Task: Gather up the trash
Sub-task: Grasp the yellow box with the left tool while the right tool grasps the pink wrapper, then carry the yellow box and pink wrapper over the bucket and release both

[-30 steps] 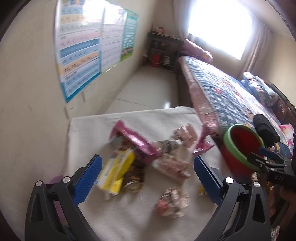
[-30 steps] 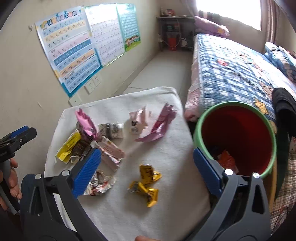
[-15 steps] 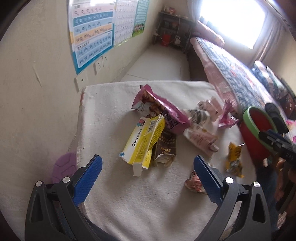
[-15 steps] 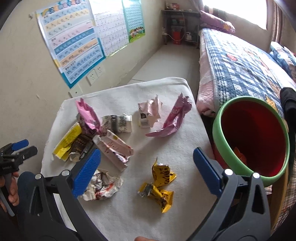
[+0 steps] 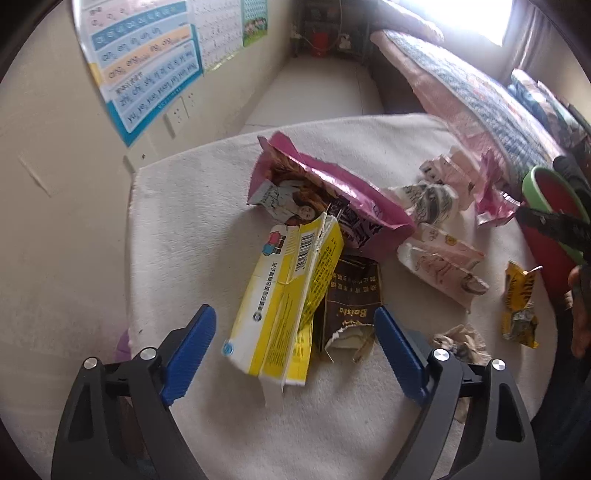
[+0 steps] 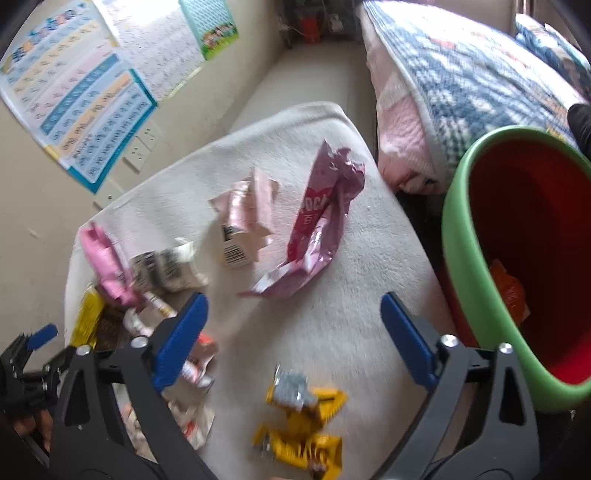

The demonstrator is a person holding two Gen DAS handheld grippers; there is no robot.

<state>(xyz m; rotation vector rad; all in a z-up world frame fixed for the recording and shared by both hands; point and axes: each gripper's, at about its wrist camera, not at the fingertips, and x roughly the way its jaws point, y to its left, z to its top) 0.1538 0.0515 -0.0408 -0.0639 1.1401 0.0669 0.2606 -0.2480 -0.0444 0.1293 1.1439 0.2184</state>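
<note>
We were at the approach step: the left hand-held gripper [image 5: 293, 341], jaws closing but grasping nothing, straddled the yellow carton [image 5: 284, 295] on the bench [image 5: 177, 221], well apart from the red bin [image 6: 517, 258]. The right hand-held gripper [image 6: 293, 332], also closing and empty, hung above the yellow wrappers [image 6: 303, 424] near that bin. Next, we judged, each must descend and clench.

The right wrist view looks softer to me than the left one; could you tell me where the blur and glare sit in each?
Right wrist view: motion smear, worst on the yellow wrappers at the bottom; bucket fairly crisp. Left wrist view: sharper, print on the yellow box legible; window blown out white top right; fisheye bends the poster edges.
</note>
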